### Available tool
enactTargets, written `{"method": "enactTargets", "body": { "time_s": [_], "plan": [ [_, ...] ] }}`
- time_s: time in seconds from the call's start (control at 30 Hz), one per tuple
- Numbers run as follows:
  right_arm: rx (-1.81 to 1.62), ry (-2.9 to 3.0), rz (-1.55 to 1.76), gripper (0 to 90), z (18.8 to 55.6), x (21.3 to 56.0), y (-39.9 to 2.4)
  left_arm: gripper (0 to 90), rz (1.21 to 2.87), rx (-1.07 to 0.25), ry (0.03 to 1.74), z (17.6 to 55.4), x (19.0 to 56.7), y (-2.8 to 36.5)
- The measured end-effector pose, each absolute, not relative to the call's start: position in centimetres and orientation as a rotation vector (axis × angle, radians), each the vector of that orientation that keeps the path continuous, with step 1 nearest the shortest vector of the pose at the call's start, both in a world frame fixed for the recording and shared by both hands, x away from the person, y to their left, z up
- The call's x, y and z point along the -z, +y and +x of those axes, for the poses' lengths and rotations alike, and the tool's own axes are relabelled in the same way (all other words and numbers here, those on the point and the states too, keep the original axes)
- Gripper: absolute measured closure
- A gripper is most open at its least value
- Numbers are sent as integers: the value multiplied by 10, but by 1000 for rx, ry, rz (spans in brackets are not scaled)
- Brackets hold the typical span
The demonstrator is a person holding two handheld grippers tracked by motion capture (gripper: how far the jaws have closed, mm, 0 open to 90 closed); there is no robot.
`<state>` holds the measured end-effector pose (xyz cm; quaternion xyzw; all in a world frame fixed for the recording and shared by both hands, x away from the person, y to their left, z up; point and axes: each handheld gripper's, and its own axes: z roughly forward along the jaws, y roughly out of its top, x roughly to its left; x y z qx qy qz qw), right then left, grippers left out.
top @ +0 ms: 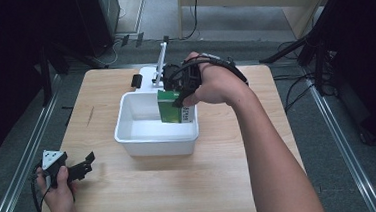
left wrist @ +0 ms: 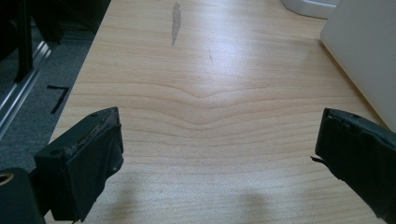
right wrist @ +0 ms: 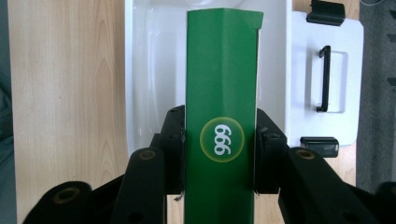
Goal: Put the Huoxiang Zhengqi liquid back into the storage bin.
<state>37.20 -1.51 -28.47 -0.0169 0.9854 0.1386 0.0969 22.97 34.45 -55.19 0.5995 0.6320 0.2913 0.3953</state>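
Over the white tub point(top: 127, 125) on the pale wooden bench point(top: 181, 181), my right hand-held gripper point(top: 181, 97) is clamping a green carton point(right wrist: 220, 70).
My left hand-held gripper point(top: 77, 166) is resting near the bench's front left corner, jaws spread wide on nothing. Grey carpet point(top: 23, 142), metal floor rails point(top: 338, 130) and dark stands are surrounding the bench; a white plate point(right wrist: 327, 42) is lying beyond the tub.

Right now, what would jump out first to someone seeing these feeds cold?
The green box, printed 999, gripped by the right claw over the white tub mid-table. Next, the left claw, open with nothing between its jaws, low at the table's near-left corner. Behind the tub lies a white lid with a black handle.
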Motion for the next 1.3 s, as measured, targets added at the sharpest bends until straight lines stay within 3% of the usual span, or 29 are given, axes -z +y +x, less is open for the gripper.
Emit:
{"method": "enactTargets", "body": {
  "time_s": [1.3],
  "plan": [
    [-295,3005,-128,640,383,357,-3,19,1511,-736,1605,230,552,345]
  ]
}}
